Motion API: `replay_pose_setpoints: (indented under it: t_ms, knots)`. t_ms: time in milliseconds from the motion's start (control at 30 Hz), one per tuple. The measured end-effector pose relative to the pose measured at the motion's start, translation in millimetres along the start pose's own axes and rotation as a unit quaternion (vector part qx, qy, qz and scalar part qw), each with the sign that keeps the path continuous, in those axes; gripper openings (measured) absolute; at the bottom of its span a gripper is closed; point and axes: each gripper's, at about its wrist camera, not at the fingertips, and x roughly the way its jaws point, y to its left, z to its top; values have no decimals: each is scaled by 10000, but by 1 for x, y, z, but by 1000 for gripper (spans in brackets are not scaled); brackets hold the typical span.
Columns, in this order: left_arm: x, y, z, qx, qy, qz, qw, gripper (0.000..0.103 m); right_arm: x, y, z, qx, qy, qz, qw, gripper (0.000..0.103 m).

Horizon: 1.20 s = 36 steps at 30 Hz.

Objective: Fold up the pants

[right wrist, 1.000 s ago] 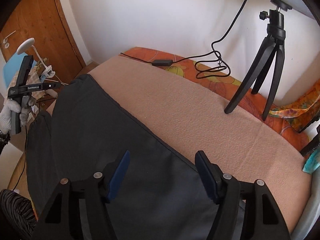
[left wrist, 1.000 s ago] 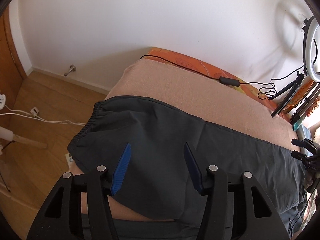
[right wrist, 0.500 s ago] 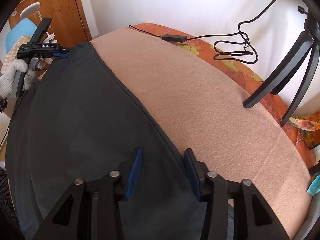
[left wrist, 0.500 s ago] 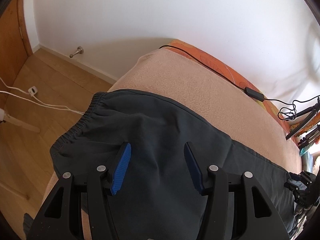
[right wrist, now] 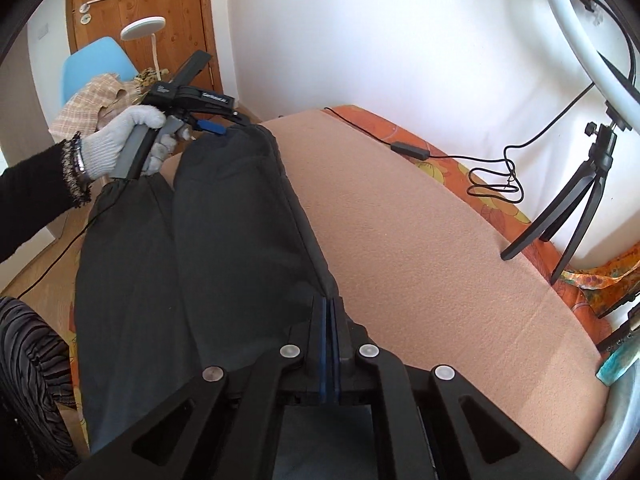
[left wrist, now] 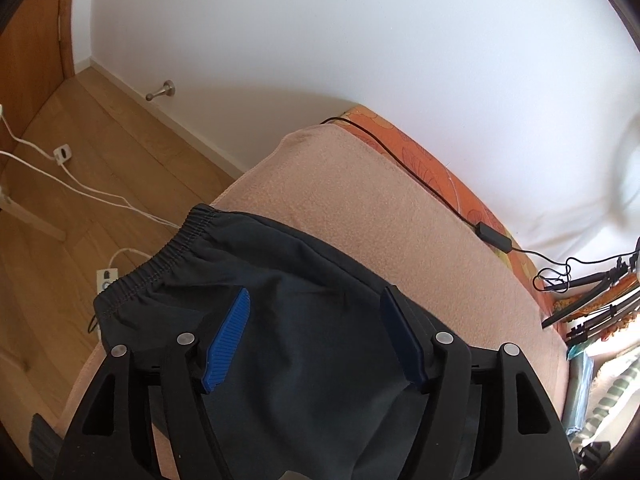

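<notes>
Dark grey pants [left wrist: 304, 292] lie lengthwise on a peach blanket [left wrist: 372, 208] on the bed, with the elastic waistband [left wrist: 168, 258] at the left end. My left gripper [left wrist: 316, 320] is open, its blue pads just above the fabric near the waistband. In the right wrist view the pants [right wrist: 232, 232] stretch away from me. My right gripper [right wrist: 329, 308] is shut on the pants' far edge near the leg end. The left gripper [right wrist: 216, 128] also shows there, held by a gloved hand over the waistband end.
A black cable with an adapter [right wrist: 410, 150] lies along the bed's far side. A tripod [right wrist: 576, 200] with a ring light stands at the right. The wooden floor [left wrist: 72, 184] with white cords lies left of the bed. A blue chair [right wrist: 96, 68] stands by the door.
My right gripper has closed on the pants' edge; it was open a second ago. My left gripper has moved toward the waistband end and stays open.
</notes>
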Motion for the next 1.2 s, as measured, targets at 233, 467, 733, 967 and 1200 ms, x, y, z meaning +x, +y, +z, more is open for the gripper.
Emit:
replay_pose_setpoints:
  t_ms: [233,467,733,967,1200]
  knots:
    - [21,-4,-6,-308,497,228,9980,71,-16,59,-31,-475,184,355,9981,0]
    - [20,-3,-11,-389,107,453,9982,48,-18,84,-46,-836,316,481,9948,0]
    - [-2,17,-24,-730,-512,-140,9959,4,-31,74,-35,-739,100,104,9972,0]
    - [-75,20,-33,-443,-1181,-404,9912,4,-67,62,-22,-489,-182,-142,9985,0]
    - [-152,43,-71,-470,-1540,-625,9850,4,-108,93,-26,-697,-287,-108,9971,0]
